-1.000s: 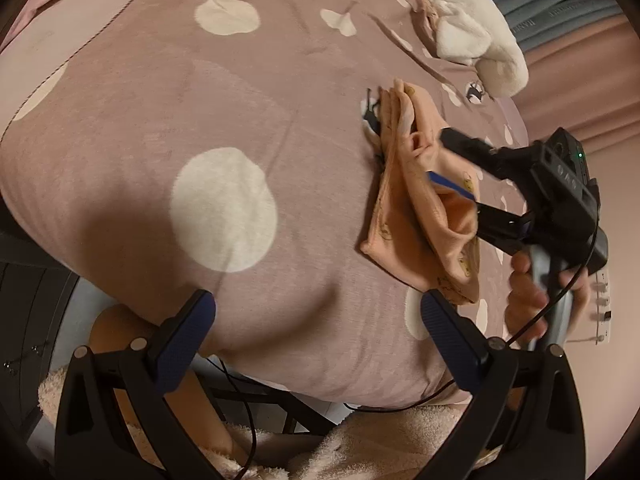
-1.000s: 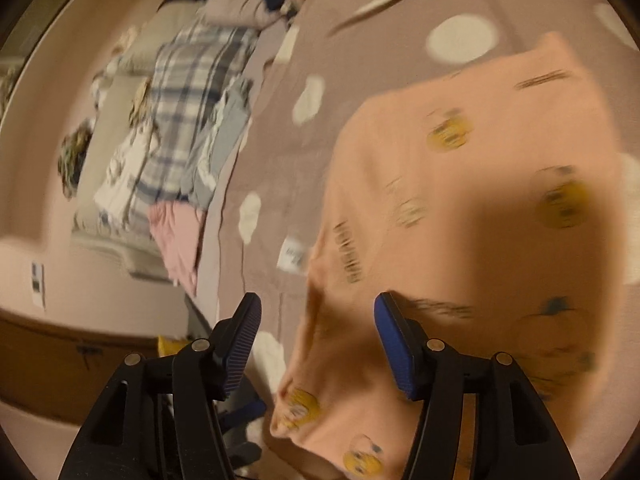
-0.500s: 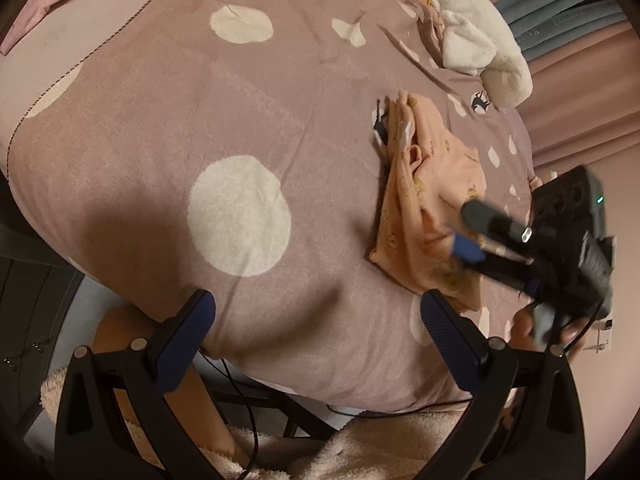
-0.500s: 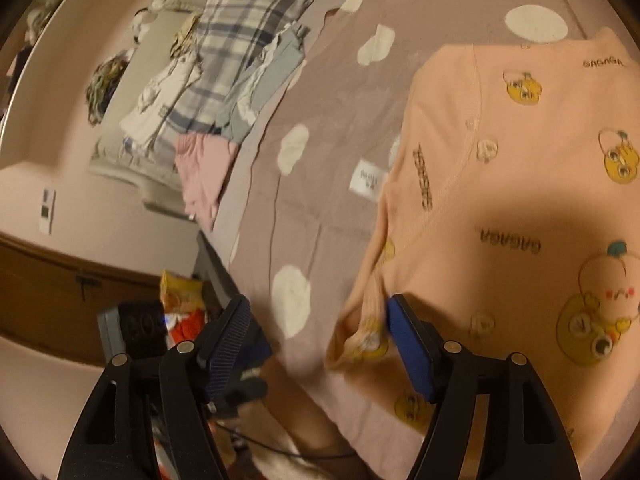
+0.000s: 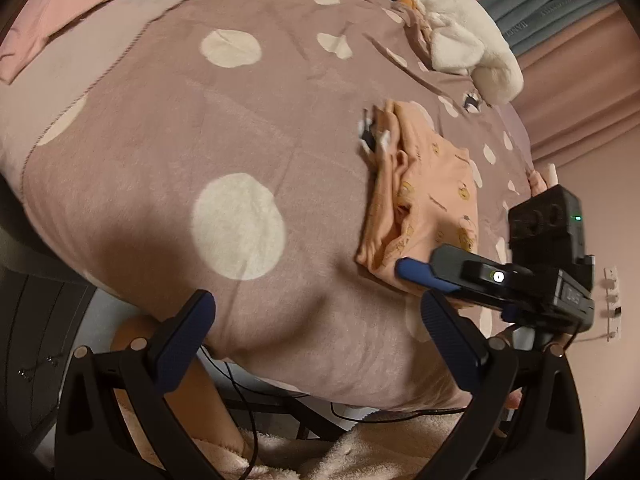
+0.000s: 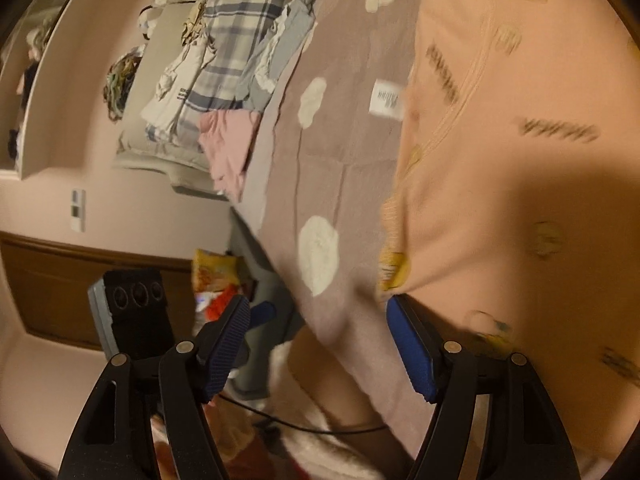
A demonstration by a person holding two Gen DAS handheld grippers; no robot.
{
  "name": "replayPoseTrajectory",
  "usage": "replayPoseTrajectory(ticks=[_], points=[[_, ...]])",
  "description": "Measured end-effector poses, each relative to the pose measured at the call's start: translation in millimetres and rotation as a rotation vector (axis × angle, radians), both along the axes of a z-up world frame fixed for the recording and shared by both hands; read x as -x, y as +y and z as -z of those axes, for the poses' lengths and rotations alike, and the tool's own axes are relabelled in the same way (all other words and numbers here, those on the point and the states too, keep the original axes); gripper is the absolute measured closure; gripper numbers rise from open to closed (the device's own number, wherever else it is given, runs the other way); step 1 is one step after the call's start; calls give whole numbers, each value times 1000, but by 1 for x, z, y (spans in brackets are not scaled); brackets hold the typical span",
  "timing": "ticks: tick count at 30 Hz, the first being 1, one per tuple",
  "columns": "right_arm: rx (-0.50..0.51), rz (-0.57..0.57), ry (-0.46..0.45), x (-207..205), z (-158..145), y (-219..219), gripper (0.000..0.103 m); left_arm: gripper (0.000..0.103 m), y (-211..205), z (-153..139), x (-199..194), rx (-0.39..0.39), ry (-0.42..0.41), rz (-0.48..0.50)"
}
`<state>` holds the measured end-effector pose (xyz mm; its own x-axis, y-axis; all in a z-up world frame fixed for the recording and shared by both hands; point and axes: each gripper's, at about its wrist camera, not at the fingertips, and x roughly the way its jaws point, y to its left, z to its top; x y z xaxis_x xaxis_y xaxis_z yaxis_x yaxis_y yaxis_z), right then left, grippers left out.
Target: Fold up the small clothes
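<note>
Progress looking roughly halfway: peach cartoon-print cotton garment (image 5: 424, 208) lying partly folded, still bunched along one edge, on mauve polka-dot blanket (image 5: 168, 128). Right gripper (image 6: 316, 344) hovering spread at near corner, left gripper (image 5: 316, 332) waiting spread, gripping nothing. Final fold remaining, probably.

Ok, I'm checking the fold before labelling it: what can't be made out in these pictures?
- Right wrist view: motion blur smears the peach garment's prints and lettering.
- Right wrist view: the garment's right side is cut off by the edge.
- Left wrist view: the right gripper covers the garment's near corner; contact is unclear.
- Left wrist view: the small tag is too small to read.
</note>
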<state>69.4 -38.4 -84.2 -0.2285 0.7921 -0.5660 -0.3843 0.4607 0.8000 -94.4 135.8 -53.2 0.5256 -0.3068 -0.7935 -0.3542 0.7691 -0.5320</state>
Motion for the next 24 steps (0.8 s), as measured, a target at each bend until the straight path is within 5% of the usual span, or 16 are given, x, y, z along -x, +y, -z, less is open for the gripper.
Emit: replayPoseTrajectory(ticks=[5,12,24], points=[[88,107,-160,3,-30,-37,6,0,-14,-2,-12,43,-34,58],[136,271,-248,-15,-50,-99,1,0,-22,6,-41,98,-38,81],[100,529,-36,-54,2,-173,1,0,-20,53,-96,376,53,127]])
